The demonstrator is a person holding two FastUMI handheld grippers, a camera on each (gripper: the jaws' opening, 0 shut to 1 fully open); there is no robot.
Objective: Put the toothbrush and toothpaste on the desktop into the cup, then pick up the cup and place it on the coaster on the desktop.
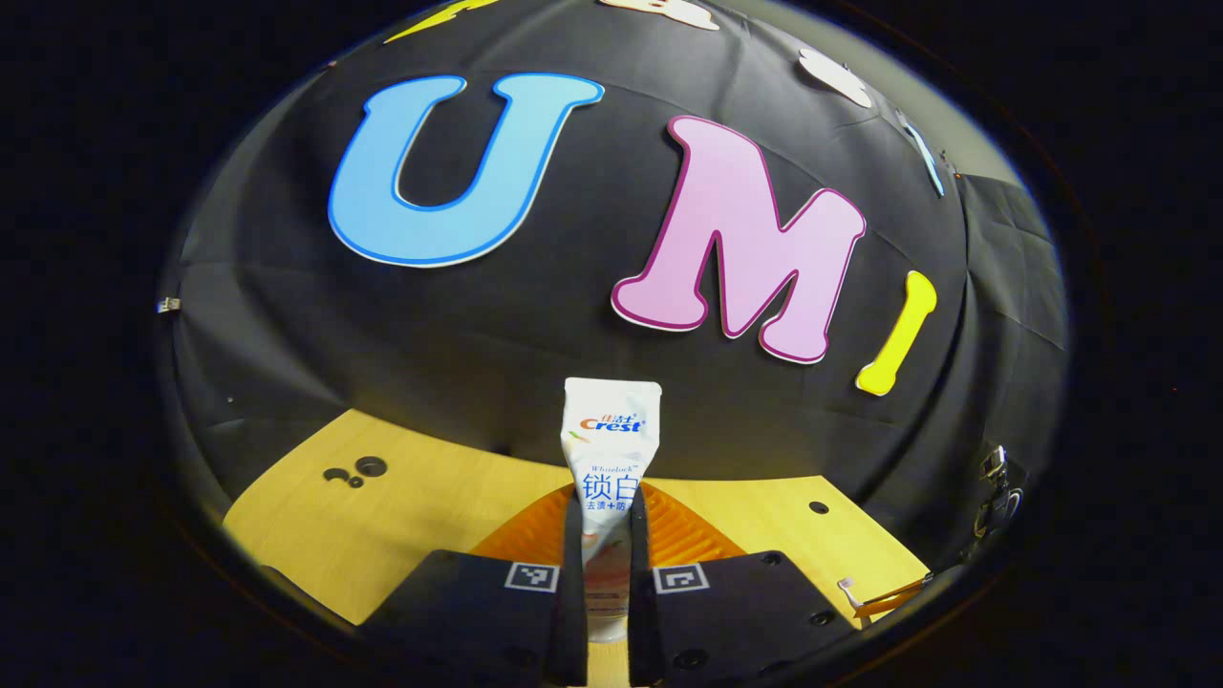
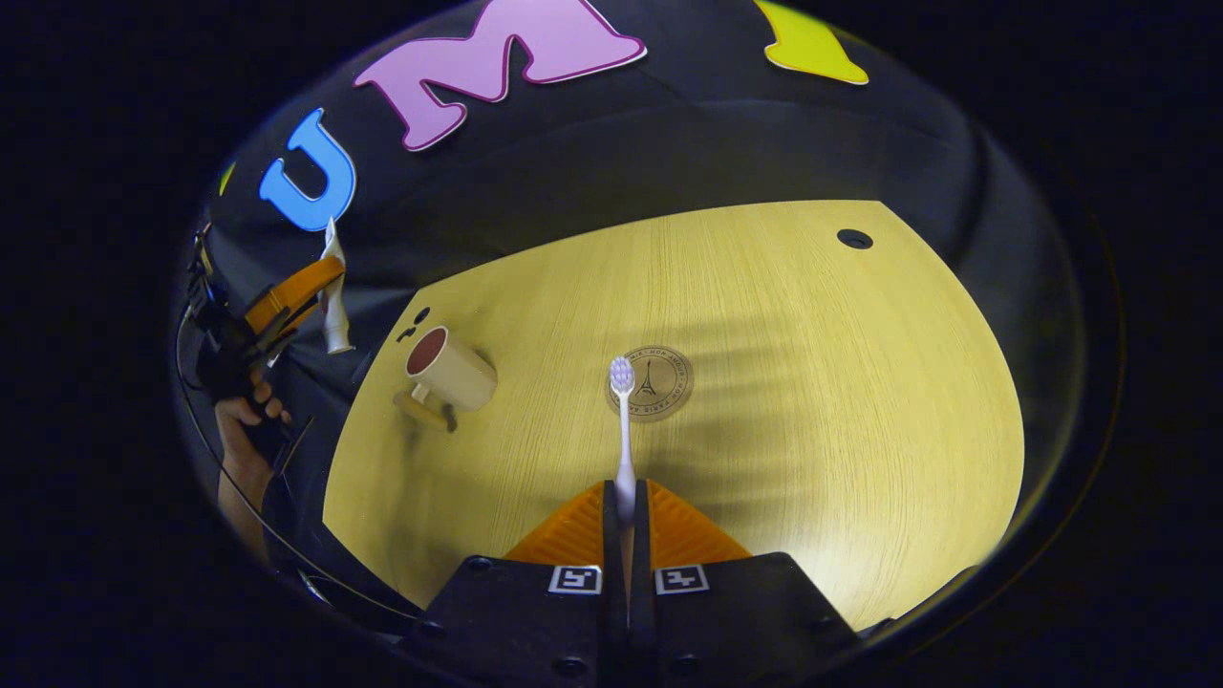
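Note:
A white toothpaste tube [image 1: 611, 430] stands upright between the fingers of my left gripper [image 1: 608, 502], which is shut on its lower part, raised above the wooden desktop [image 1: 401, 516]. My right gripper [image 2: 626, 492] is shut on the handle of a white toothbrush [image 2: 624, 420], bristles pointing away, held above the desktop [image 2: 812, 382]. A beige cup [image 2: 449, 377] with a dark inside and a handle sits on the desktop to the left. The round brown coaster [image 2: 650, 382] lies beyond the brush head. The left gripper [image 2: 291, 291] with the tube [image 2: 334, 320] is seen far left, above and left of the cup.
A hand [image 2: 239, 420] and a cable hold the far-left gripper. Small dark holes [image 2: 853, 238] mark the desktop at the back right and near the cup [image 2: 418, 317]. The black cloth wall closes in behind the desk. The toothbrush head [image 1: 847, 588] peeks in at the lower right.

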